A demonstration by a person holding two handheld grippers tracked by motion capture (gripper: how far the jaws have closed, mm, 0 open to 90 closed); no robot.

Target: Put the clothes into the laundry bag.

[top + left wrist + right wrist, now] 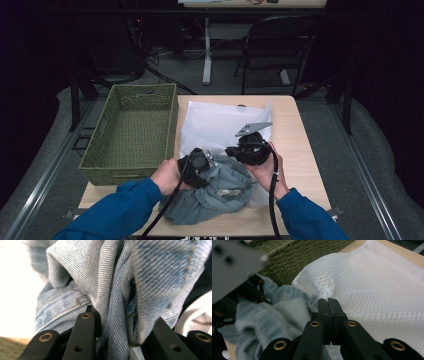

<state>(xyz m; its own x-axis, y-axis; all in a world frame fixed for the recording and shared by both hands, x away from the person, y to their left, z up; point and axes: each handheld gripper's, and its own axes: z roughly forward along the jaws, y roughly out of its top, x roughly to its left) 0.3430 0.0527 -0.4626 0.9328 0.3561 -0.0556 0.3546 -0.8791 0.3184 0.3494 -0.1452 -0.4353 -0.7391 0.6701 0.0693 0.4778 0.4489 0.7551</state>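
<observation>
A light-blue denim garment (220, 195) lies bunched on the near side of the table, partly on a white mesh bag (215, 122). My left gripper (211, 164) is shut on a thick fold of it. In the left gripper view, the denim (155, 272) is pinched between the two black jaws of the left gripper (120, 322). My right gripper (239, 150), topped by a grey plate, is shut on the mesh bag's edge. In the right gripper view, its tips (328, 301) meet on a gathered bit of the mesh bag (374, 285), with the denim (284, 312) just to the left.
A green woven basket (172, 125) stands on the table's left side, against the bag's edge, and shows behind the denim as the basket (294, 255). Bare wooden tabletop (297, 145) runs along the right. A folding chair (280, 45) and a desk leg stand beyond the table.
</observation>
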